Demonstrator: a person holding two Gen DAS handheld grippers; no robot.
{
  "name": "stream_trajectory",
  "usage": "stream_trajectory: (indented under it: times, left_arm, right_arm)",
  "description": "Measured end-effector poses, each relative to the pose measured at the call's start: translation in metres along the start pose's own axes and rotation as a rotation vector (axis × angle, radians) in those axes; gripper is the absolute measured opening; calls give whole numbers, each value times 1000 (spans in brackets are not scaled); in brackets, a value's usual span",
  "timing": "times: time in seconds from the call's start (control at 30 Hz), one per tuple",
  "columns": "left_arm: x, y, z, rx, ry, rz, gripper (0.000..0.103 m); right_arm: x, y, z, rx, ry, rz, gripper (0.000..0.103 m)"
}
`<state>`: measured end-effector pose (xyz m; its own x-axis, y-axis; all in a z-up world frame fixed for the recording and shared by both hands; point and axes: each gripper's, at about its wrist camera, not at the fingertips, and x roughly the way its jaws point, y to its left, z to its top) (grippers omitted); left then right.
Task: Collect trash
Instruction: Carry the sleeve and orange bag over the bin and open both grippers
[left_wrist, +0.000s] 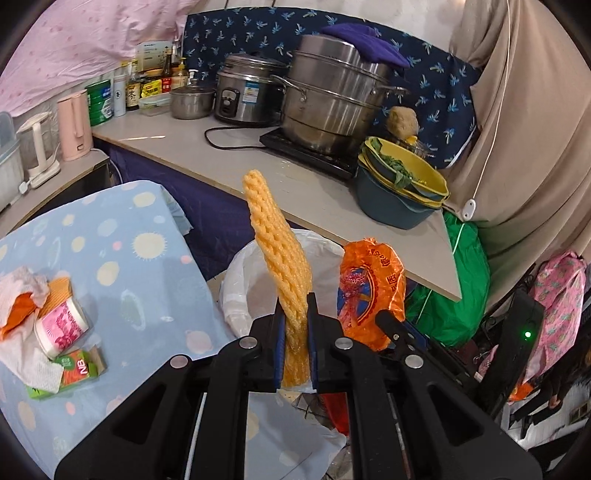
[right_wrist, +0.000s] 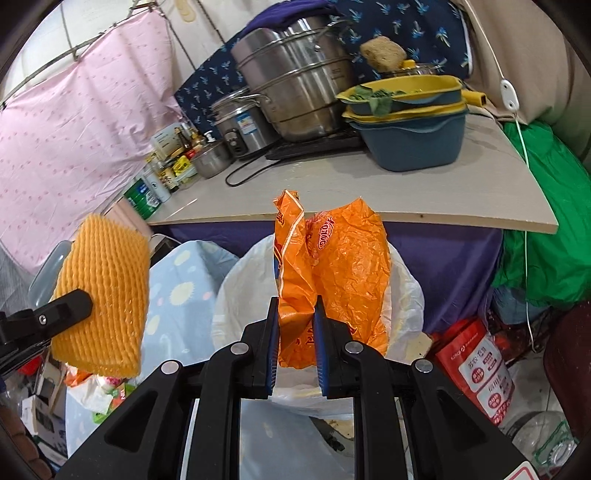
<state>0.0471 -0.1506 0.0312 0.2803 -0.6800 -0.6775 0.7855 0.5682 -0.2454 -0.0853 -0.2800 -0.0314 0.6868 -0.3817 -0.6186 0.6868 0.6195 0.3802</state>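
My left gripper is shut on a yellow foam fruit net that stands up between its blue pads. My right gripper is shut on a crumpled orange plastic wrapper. Both hang over a bin lined with a white bag, also seen in the right wrist view as the white bag. The left wrist view shows the orange wrapper just right of the net; the right wrist view shows the foam net at left, held by a black finger. More trash lies on the dotted blue cloth: tissue, a paper cup, a green carton.
A counter behind the bin carries a steel steamer pot, a rice cooker, stacked yellow and blue basins, bottles and kettles. A green bag and a red package sit at the right by the floor.
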Motion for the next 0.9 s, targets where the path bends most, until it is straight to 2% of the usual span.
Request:
stream_trajectory:
  times: [0.4, 0.47, 0.5, 0.6, 0.67, 0.9]
  left_arm:
    - [54, -19, 7, 31, 67, 10, 11]
    - [56, -18, 9, 22, 65, 10, 12]
    - [57, -17, 9, 18, 65, 11, 17]
    - [60, -14, 12, -4, 66, 29, 46]
    - [60, -12, 13, -9, 57, 35, 48]
    - [58, 0, 17, -34, 53, 49, 49]
  right_arm:
    - [19, -14, 3, 40, 13, -2, 17]
    - [20, -15, 4, 44, 12, -1, 21]
    - [21, -15, 5, 48, 10, -2, 21]
    - [20, -16, 8, 57, -4, -1, 25]
    - [19, -16, 10, 63, -10, 5, 28]
    - [15, -11, 12, 58, -17, 13, 28]
